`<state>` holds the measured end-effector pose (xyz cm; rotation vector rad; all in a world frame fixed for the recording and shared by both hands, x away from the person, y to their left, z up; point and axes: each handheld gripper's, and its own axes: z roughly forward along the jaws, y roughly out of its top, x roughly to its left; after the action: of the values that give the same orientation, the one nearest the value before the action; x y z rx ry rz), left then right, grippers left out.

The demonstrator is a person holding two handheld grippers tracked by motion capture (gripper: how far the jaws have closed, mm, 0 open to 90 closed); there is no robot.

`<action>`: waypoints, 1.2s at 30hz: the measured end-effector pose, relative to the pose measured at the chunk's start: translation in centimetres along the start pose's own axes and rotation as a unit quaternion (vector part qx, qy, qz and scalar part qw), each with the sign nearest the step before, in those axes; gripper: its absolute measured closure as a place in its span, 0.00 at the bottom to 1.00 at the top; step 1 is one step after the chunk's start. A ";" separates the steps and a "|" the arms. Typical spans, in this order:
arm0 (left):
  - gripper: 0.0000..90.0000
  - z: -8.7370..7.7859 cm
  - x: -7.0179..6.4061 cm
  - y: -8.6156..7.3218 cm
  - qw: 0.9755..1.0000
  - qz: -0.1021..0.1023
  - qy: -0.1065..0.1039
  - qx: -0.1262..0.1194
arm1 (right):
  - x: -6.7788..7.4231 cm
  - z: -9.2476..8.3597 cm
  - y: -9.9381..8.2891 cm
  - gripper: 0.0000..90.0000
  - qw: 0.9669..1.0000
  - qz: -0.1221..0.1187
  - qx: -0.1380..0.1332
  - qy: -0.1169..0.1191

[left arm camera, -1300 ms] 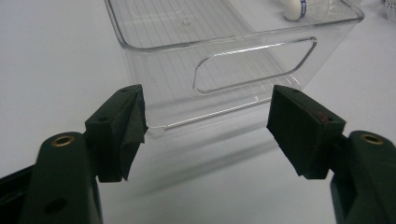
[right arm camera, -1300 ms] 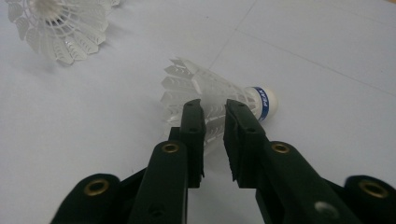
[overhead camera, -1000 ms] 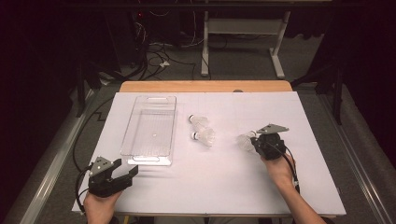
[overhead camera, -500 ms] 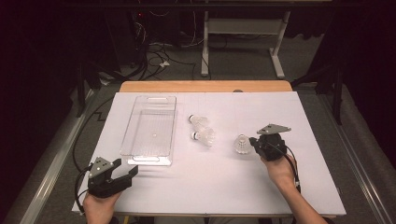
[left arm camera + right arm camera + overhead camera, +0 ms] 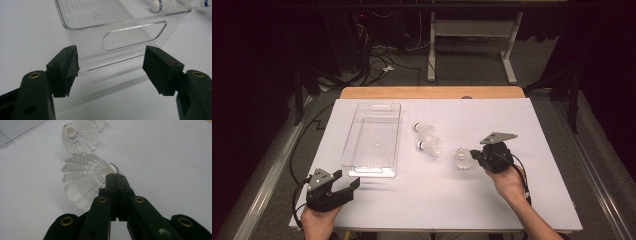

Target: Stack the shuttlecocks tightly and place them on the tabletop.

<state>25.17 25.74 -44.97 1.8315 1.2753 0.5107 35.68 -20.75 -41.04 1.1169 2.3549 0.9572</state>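
My right gripper (image 5: 475, 156) is shut on the skirt of a white shuttlecock (image 5: 462, 159), right of the table's middle. In the right gripper view the closed jaws (image 5: 115, 177) pinch the feathered skirt (image 5: 82, 180) close to its cork. Two more shuttlecocks (image 5: 427, 131) (image 5: 432, 146) lie just left of it on the white table. A clear plastic bin (image 5: 362, 170) stands to their left with nothing inside. My left gripper (image 5: 347, 185) rests open at the front left, its jaws (image 5: 111, 62) facing the bin's near end wall (image 5: 130, 37) with the handle slot.
The white table sheet (image 5: 532, 125) ends at a wooden strip (image 5: 432, 92) at the back. Cables trail off the table's left side onto the floor (image 5: 307, 140). A table frame (image 5: 472, 45) stands on the floor beyond.
My right gripper has carried the shuttlecock leftward, closer to the two lying ones. The left gripper has stayed put.
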 end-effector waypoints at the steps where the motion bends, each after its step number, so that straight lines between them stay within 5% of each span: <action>1: 0.33 0.0 0.0 0.0 1.000 -0.001 0.000 0.000 | 0.1 0.0 0.0 1.00 1.000 0.001 0.002 0.003; 24: 0.33 0.1 0.0 0.0 1.000 -0.001 -0.001 0.002 | 1.1 1.0 1.0 1.00 0.998 0.002 0.016 0.053; 36: 0.33 0.1 0.1 0.0 1.000 -0.001 -0.003 0.002 | 1.6 1.9 1.4 1.00 0.998 -0.003 0.029 0.059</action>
<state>25.28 25.75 -45.02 1.8328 1.2743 0.5020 36.55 -18.07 -41.42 1.1025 2.4939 0.9824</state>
